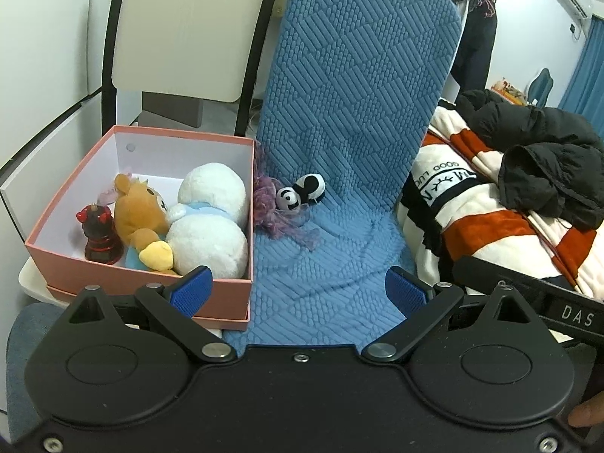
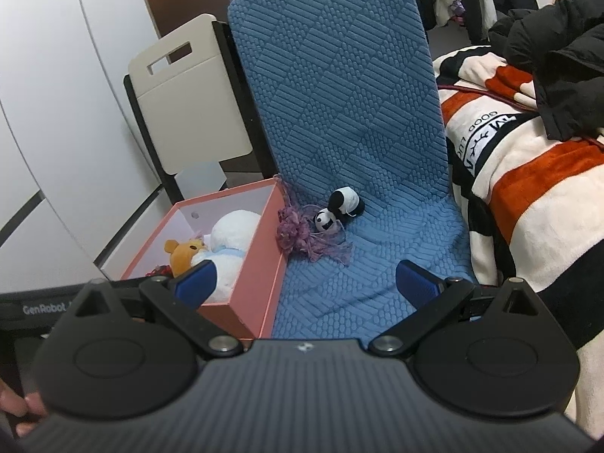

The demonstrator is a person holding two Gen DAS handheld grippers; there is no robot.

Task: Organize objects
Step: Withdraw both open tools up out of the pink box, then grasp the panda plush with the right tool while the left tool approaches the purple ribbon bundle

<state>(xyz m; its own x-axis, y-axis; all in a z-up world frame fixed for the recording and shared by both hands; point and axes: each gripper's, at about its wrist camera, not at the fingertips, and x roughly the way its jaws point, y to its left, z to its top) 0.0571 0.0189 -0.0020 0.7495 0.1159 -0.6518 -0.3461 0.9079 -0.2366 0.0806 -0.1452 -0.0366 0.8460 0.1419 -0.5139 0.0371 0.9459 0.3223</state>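
Note:
A pink box (image 1: 94,264) (image 2: 260,264) stands on the left beside a blue quilted chair seat (image 1: 332,264) (image 2: 358,264). In it lie a white plush (image 1: 211,219) (image 2: 230,238), a brown bear plush (image 1: 137,211) (image 2: 183,253) and a red figurine (image 1: 100,236). A small panda plush (image 1: 302,190) (image 2: 339,209) and a purple frilly bow (image 1: 271,211) (image 2: 305,238) lie on the seat by the box. My left gripper (image 1: 298,290) is open and empty above the seat's front. My right gripper (image 2: 307,281) is open and empty, also short of the toys.
The blue chair back (image 1: 358,75) (image 2: 339,75) rises behind the toys. A striped blanket (image 1: 490,219) (image 2: 528,188) with black jackets (image 1: 547,151) (image 2: 558,45) lies on the right. A cream chair (image 1: 188,30) (image 2: 181,105) stands behind the box.

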